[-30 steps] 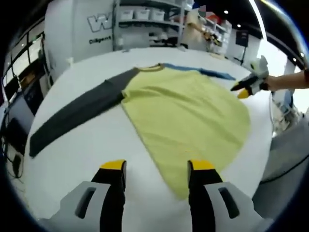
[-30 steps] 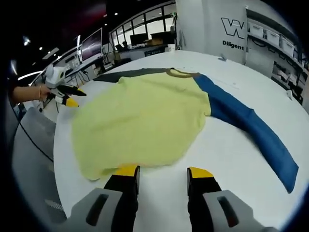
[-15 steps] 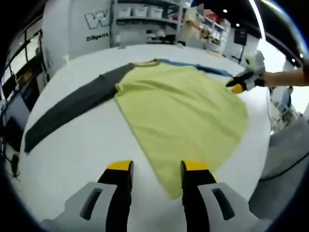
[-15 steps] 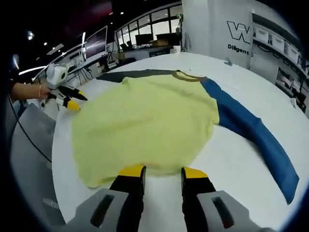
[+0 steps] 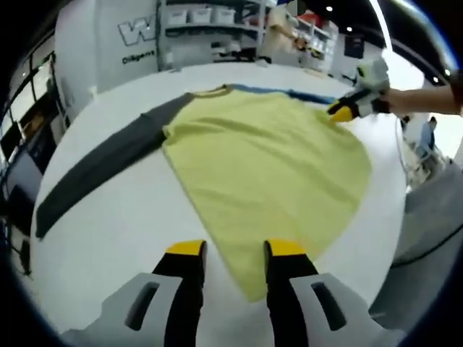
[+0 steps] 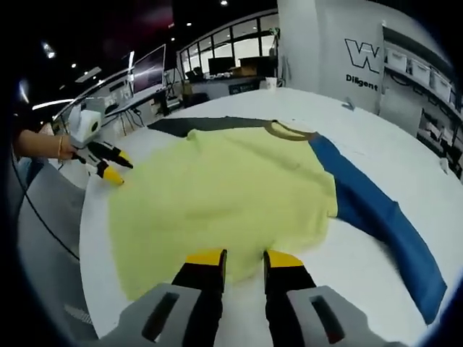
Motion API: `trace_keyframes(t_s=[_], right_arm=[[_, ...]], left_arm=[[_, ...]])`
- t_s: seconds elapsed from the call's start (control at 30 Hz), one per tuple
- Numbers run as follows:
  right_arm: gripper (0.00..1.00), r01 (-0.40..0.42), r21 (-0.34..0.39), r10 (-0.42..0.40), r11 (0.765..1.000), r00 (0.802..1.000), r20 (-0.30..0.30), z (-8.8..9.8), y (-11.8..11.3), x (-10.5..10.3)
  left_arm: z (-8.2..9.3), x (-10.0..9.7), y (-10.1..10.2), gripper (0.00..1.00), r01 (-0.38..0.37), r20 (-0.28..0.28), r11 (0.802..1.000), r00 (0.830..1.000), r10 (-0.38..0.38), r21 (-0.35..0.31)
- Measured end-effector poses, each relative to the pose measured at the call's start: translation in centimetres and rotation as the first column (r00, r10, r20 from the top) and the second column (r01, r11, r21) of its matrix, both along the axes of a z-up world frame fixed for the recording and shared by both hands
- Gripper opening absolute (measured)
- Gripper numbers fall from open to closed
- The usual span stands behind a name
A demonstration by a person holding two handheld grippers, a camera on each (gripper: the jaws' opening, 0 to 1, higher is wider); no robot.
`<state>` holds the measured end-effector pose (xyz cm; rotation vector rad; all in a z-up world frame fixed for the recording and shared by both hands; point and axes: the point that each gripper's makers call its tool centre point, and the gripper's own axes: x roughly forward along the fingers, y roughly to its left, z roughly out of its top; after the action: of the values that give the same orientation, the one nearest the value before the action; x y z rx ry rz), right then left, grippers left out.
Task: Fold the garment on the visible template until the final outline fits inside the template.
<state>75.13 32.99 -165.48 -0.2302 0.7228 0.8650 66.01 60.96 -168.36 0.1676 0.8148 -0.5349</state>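
From my left gripper view, going left to right: the dark grey sleeve [image 5: 101,163] runs out flat across the white table [image 5: 108,231], joined to the yellow body of the shirt [image 5: 268,166], which lies spread flat. My left gripper [image 5: 230,249] hangs over the shirt's near hem corner, its yellow-tipped jaws a little apart with the hem edge showing between them; they grip nothing that I can see. At the far right the right gripper [image 5: 338,110] reaches in, held by a hand [image 5: 405,101], its tips at the shirt's edge near the thin strip of blue sleeve [image 5: 304,94].

In my right gripper view, the left gripper [image 6: 114,176] sits at the far left by the table rim, tips just beside the yellow hem. The shirt fills the middle, collar [image 6: 289,130] at the far side. My right gripper [image 6: 244,256] has its jaws narrowly parted over the near hem. The blue sleeve [image 6: 376,224] stretches away to the right, flat on the table. I cannot make out any template outline.
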Motion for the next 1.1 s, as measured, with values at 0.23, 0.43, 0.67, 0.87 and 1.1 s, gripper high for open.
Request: trace_keyframes(t_s=[0.23, 0.43, 0.67, 0.87, 1.1], right_arm=[[0.18, -0.042, 0.004, 0.043, 0.999, 0.999, -0.016, -0.3, 3.0, 0.1], [0.24, -0.098, -0.001, 0.097, 0.995, 0.995, -0.033, -1.2, 4.8, 0.0], [0.25, -0.103, 0.002, 0.103, 0.995, 0.993, -0.061, -1.7, 4.2, 0.1], [0.28, -0.16, -0.018, 0.159, 0.987, 0.986, -0.058, -1.7, 4.1, -0.9], [0.3, -0.173, -0.018, 0.172, 0.985, 0.984, -0.049, -1.3, 3.3, -1.6]], left_arm=[[0.1, 0.1, -0.2, 0.25, -0.008, 0.003, 1.0, 1.0, 0.008, 0.003], [0.2, 0.2, -0.2, 0.25, -0.01, 0.007, 1.0, 1.0, 0.01, 0.005], [0.2, 0.3, 0.0, 0.22, -0.011, 0.007, 1.0, 1.0, 0.011, 0.005], [0.3, 0.3, 0.1, 0.21, -0.013, 0.005, 1.0, 1.0, 0.013, 0.004], [0.3, 0.3, 0.2, 0.2, -0.015, 0.003, 1.0, 1.0, 0.015, 0.003]])
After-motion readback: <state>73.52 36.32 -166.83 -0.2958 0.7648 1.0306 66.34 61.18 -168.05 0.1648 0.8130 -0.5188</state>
